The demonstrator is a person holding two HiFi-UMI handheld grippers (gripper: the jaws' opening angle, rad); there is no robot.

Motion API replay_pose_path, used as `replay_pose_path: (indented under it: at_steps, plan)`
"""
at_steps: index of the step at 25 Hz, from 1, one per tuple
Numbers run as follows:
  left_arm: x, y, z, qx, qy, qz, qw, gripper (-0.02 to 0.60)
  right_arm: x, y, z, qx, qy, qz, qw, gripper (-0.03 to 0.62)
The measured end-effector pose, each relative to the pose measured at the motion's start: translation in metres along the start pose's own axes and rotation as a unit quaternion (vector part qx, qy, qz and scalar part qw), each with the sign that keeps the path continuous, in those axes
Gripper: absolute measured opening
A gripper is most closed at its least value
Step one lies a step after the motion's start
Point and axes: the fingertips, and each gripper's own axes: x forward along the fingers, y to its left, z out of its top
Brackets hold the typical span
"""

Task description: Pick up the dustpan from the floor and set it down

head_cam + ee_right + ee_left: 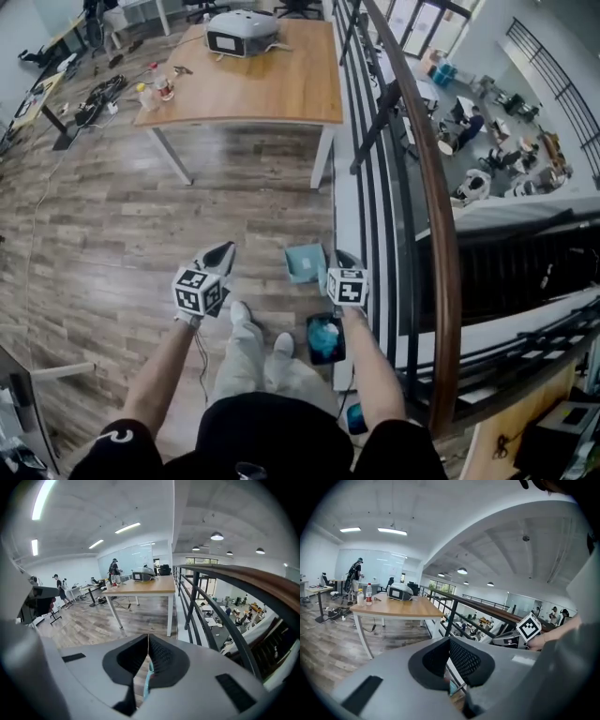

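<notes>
Teal dustpan (305, 262) on the wood floor (141, 225), seen from my head view. It lies between my two tools but much closer to the right hand-held gripper (343, 259), just off its left flank and a little ahead of my feet. The left hand-held gripper (220, 253) stands well apart on the other side. Both tools point forward and somewhat down, and sit above the pan.

Right jaws: pressed together at the tips, nothing clamped (a teal sliver shows past them, which I take for the pan below). Left jaws: tips likewise meeting, empty.

From above the pan reads roughly square. I cannot make out a handle, so its long axis stays undecided.

Judgement: the right arm is the nearer, and any reach would go down and slightly leftward, with the railing (441, 234) close on the right.
</notes>
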Motion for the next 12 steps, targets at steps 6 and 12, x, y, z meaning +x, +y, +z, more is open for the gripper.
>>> replay_pose_path:
  at_steps: [6, 12]
  plan:
    - [-0.027, -0.013, 0.028, 0.001, -0.031, 0.018, 0.9994, -0.002, -0.038, 0.01, 0.046, -0.004, -0.045, 0.031, 0.999, -0.005]
    - [-0.053, -0.019, 0.048, 0.003, -0.049, 0.036, 0.9981, -0.002, -0.077, 0.027, 0.094, -0.01, -0.09, 0.066, 0.994, -0.005]
